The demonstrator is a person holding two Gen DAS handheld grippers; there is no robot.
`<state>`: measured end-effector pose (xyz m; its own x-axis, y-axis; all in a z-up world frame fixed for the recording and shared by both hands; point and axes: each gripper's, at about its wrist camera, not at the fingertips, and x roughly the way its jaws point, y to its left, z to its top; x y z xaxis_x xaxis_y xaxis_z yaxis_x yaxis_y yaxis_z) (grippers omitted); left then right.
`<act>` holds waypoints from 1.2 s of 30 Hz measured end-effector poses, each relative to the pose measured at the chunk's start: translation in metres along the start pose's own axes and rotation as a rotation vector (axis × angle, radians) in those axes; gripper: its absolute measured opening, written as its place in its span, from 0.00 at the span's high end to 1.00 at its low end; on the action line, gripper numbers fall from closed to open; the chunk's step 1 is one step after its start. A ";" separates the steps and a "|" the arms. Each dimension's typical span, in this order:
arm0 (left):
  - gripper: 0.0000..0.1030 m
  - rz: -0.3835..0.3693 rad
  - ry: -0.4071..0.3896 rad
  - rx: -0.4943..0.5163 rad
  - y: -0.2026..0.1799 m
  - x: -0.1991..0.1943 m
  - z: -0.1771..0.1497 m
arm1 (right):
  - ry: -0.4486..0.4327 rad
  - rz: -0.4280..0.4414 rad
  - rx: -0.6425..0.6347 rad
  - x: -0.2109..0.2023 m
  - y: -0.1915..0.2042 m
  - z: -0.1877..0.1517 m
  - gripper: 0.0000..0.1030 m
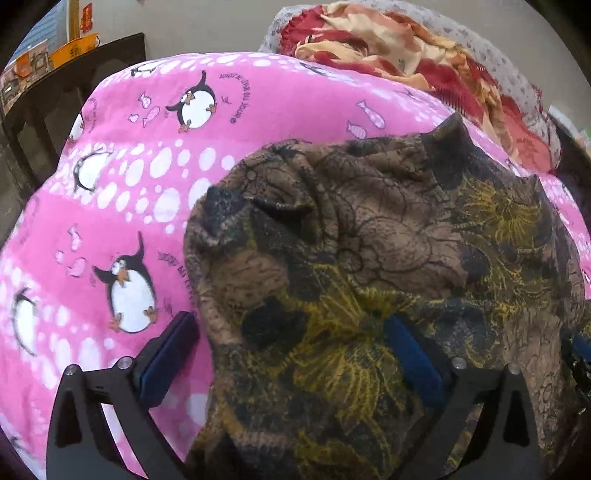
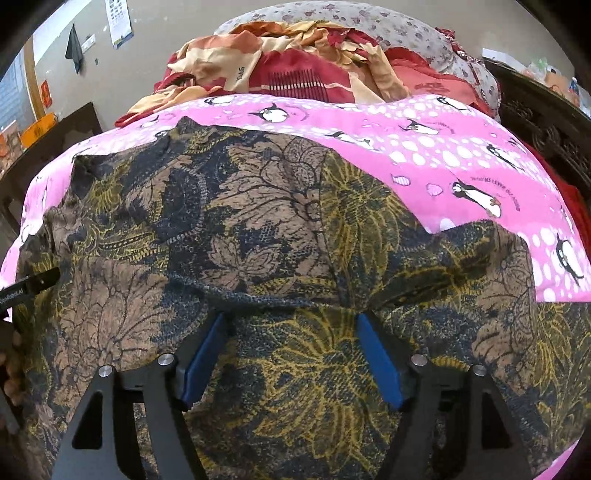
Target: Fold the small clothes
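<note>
A brown garment with black and yellow flower print lies rumpled on a pink penguin bedsheet. My left gripper is open, its blue pads astride the garment's left edge. In the right wrist view the same garment spreads wide over the sheet. My right gripper is open just above the cloth, with a raised fold of it lying between the blue pads. The left gripper's black tip shows at the far left.
A heap of red and cream bedding and a grey flowered pillow lie at the back of the bed. A dark wooden table stands at the left. A dark carved headboard is on the right.
</note>
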<state>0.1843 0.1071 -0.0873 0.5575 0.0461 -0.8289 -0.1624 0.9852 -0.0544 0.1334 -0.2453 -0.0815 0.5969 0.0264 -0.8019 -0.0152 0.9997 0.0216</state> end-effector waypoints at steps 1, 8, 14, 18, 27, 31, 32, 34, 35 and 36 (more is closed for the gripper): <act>0.03 0.017 -0.028 -0.007 -0.001 -0.013 -0.001 | -0.005 -0.042 -0.015 -0.008 0.006 0.002 0.26; 0.03 -0.163 -0.095 0.072 -0.042 -0.065 -0.060 | -0.007 0.047 -0.129 -0.046 0.078 -0.043 0.25; 0.00 -0.064 -0.069 0.159 -0.066 -0.040 -0.090 | -0.007 0.109 -0.045 -0.030 0.066 -0.065 0.22; 0.00 -0.066 -0.073 0.152 -0.066 -0.041 -0.089 | -0.016 0.080 -0.079 -0.029 0.072 -0.066 0.19; 0.00 -0.073 -0.081 0.145 -0.065 -0.040 -0.091 | -0.017 0.081 -0.076 -0.032 0.070 -0.066 0.18; 0.00 -0.079 -0.082 0.142 -0.063 -0.041 -0.091 | 0.025 0.061 -0.044 -0.046 0.063 -0.063 0.18; 0.00 -0.080 -0.082 0.142 -0.063 -0.042 -0.091 | 0.022 0.039 -0.026 -0.056 0.058 -0.063 0.18; 0.00 -0.079 -0.082 0.142 -0.063 -0.041 -0.092 | -0.007 0.007 0.007 -0.087 0.038 -0.069 0.18; 0.00 -0.078 -0.083 0.142 -0.064 -0.042 -0.092 | -0.028 0.008 0.021 -0.103 0.025 -0.073 0.18; 0.00 -0.078 -0.082 0.143 -0.064 -0.041 -0.092 | -0.056 -0.002 0.041 -0.123 0.004 -0.080 0.18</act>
<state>0.0967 0.0272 -0.1009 0.6296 -0.0241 -0.7765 -0.0019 0.9995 -0.0325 -0.0046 -0.2443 -0.0304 0.6405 0.0228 -0.7676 0.0184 0.9988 0.0450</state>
